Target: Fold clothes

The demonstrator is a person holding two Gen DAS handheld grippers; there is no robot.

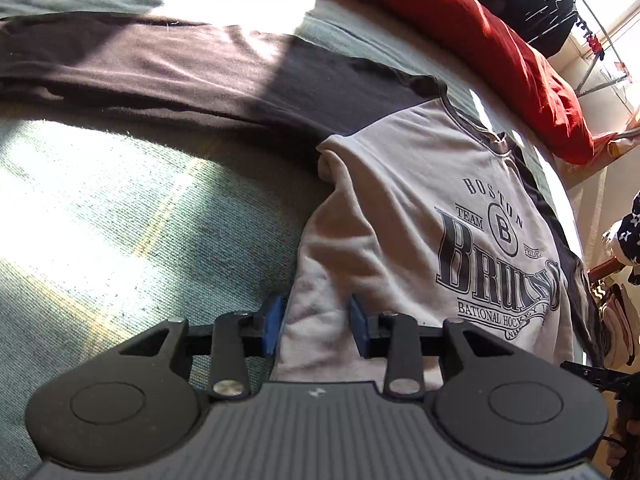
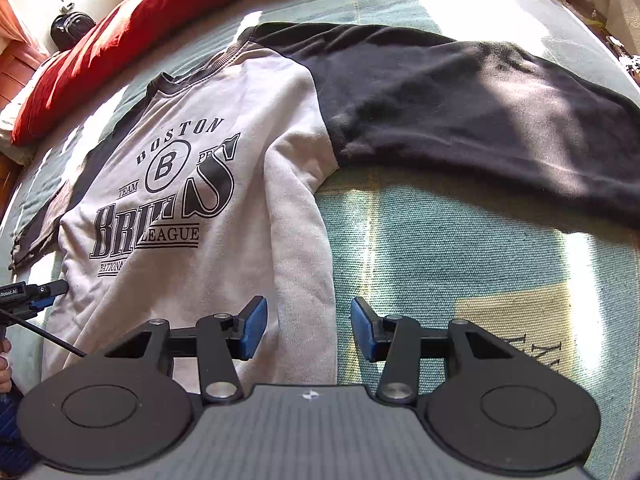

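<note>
While the sweatshirt [image 1: 400, 208] lies flat, its hem sits between parted fingers [image 1: 272, 326].

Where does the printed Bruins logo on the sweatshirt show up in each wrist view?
Left wrist view: the logo sits right of centre, on the grey sweatshirt, beyond and right of the left gripper.
Right wrist view: the logo sits left of centre, creased by a fold through the lettering, beyond and left of the right gripper.
Shared landmark: the red pillow beyond the collar.
</note>
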